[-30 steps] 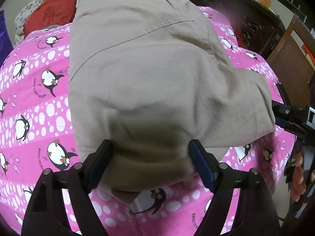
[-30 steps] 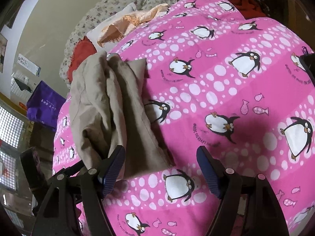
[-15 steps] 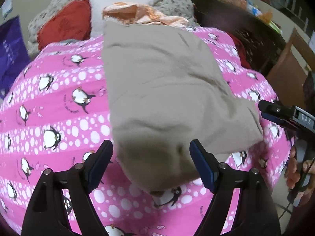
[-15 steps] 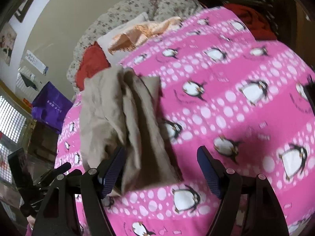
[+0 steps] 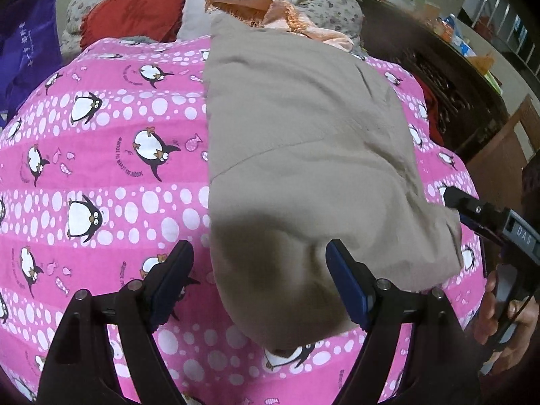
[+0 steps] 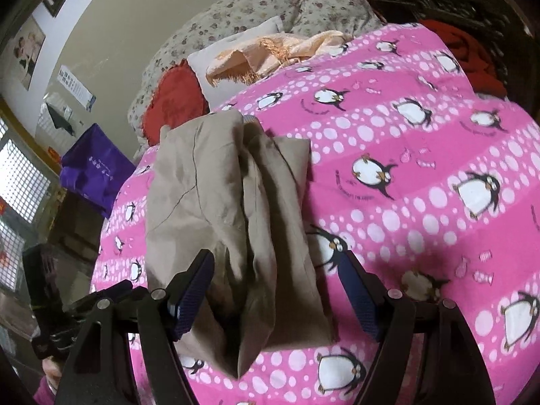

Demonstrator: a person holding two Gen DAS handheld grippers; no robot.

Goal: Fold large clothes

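handling: the beige garment is looking soft and limp, a woven cloth of middling weight — it is sagging and creasing wherever it lies, so it will probably drape rather than hold a shape, and the stacked layers may slide on one another.
where to grip: the near folded edge and its corners are offering the best hold, judged from here; pinching through all layers at once should keep the fold together.
appearance: plain beige, folded into a long thick bundle, a stitched seam running across its top face; from the right side loose folds and open layer edges are showing.
position: it is lying on the pink penguin quilt, its far end near the peach cloth and pillows.
left gripper: jaws are standing spread, holding nothing — the near end of the bundle is lying below them.
right gripper: jaws are likewise spread, empty, above the bundle's near edge.
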